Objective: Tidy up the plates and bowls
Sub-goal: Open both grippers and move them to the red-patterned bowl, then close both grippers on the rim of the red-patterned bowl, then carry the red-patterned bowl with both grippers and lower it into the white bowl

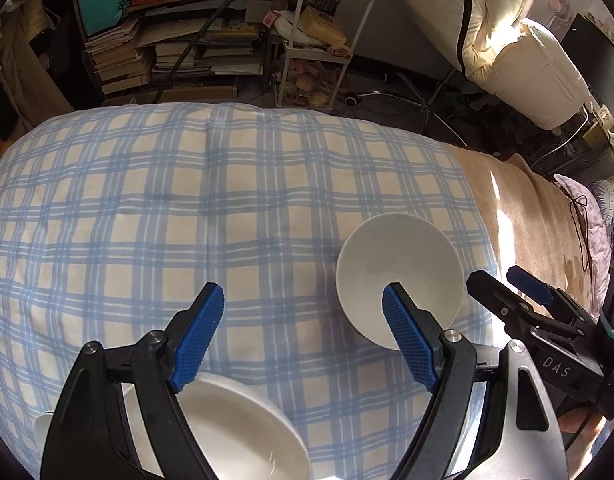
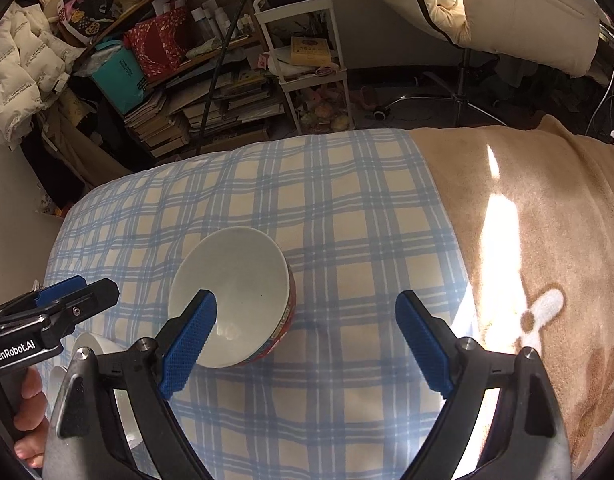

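Hovering over the blue-checked blanket [image 1: 187, 208], both grippers stand with their blue pads spread wide and nothing between them. The left gripper [image 1: 303, 334] hangs above the near edge of the checked cloth, where a white plate [image 1: 243, 432] lies partly under its left finger, with what looks like more white crockery tucked beneath it at the near left corner. The right gripper [image 2: 307, 344] sits just beside it, and a white bowl [image 2: 231, 296] with a red patterned outside rests tilted on the soft bedding, toward the right side of the checked cloth near where the tan blanket [image 2: 527, 220] begins. That bowl looks to be the piece in hand, and the job is probably to bring it over to the stack at the near left. To do it well, I would take the bowl by its rim, one pad inside and one outside, on the side nearest the gripper, closing squarely so glazed ware does not slip. Since the bedding gives underfoot, lifting straight up before carrying seems wise, then lowering gently so the pieces nest rather than knock.
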Demonstrator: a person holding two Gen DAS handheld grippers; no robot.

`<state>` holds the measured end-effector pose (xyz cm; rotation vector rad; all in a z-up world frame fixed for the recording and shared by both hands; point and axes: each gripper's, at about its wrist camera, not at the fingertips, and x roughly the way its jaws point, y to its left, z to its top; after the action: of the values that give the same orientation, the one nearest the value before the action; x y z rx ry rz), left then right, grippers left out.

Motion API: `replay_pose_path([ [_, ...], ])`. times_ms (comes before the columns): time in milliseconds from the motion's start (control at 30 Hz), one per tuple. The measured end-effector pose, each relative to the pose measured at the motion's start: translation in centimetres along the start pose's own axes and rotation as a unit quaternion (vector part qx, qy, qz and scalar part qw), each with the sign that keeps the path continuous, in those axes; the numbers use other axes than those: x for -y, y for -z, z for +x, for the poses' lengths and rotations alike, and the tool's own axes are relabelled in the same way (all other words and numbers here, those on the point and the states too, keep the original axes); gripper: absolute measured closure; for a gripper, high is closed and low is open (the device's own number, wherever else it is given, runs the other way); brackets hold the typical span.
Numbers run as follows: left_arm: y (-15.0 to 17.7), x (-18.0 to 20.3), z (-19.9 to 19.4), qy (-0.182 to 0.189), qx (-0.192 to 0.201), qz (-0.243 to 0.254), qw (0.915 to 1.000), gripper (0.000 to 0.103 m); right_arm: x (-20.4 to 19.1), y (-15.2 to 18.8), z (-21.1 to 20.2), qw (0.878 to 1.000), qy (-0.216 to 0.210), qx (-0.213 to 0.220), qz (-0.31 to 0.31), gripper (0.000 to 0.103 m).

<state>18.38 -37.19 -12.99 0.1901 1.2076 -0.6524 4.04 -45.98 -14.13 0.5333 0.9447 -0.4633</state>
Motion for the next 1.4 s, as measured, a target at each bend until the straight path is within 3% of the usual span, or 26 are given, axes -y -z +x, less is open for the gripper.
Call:
replay_pose_path([
  [133, -0.5, 0.3, 2.2, -0.004, -0.016, -0.012, 0.9998, 0.026, 0.6, -0.3, 1.3, 1.0, -0.004, -0.007, 0.007, 0.014],
  [200, -0.5, 0.1, 3.2, 0.008, -0.03, -0.025, 0.9992, 0.035, 0.7, -0.4, 1.9, 1.0, -0.014, -0.014, 0.012, 0.021],
  [267, -0.5, 0.2, 4.1, 0.015, -0.048, -0.035, 0.9981, 0.043, 1.1, -0.5, 2.4, 0.998, -0.039, -0.024, 0.032, 0.032],
  [333, -0.5, 0.7, 4.8, 0.019, -0.056, -0.034, 0.9977, 0.054, 1.4, -0.5, 2.9, 0.997, -0.05, -0.031, 0.05, 0.058],
  [467, -0.5, 1.4, 5.9, 0.018, -0.067, -0.023, 0.9973, 0.074, 1.2, -0.5, 4.3, 0.993, -0.083, -0.057, 0.061, 0.073],
  [533, -0.3, 1.5, 6.5, 0.021, -0.078, -0.032, 0.9963, 0.091, 0.8, -0.3, 4.6, 0.992, -0.089, -0.066, 0.056, 0.085],
  [633, 0.0, 1.6, 6.6, 0.028, -0.079, -0.04, 0.9957, 0.095, 0.4, -0.1, 4.7, 0.994, -0.071, -0.068, 0.044, 0.089],
  [867, 0.8, 4.2, 5.2, -0.023, -0.053, 0.032, 0.9978, 0.095, -0.9, 0.5, 4.1, 0.998, -0.008, -0.064, 0.012, 0.093],
  [1000, 0.8, 4.0, 3.6, -0.034, -0.044, 0.031, 0.998, 0.095, -1.0, 1.0, 3.3, 0.998, -0.017, -0.061, 0.021, 0.093],
  [1267, 1.9, 1.9, -0.6, -0.024, -0.033, 0.01, 0.9991, 0.095, -3.1, 1.9, 0.0, 0.998, -0.036, -0.042, 0.014, 0.094],
  [1400, 3.0, 1.5, -3.0, -0.029, -0.025, 0.024, 0.999, 0.095, -4.9, 2.7, -1.9, 0.999, -0.034, -0.033, 0.005, 0.094],
])
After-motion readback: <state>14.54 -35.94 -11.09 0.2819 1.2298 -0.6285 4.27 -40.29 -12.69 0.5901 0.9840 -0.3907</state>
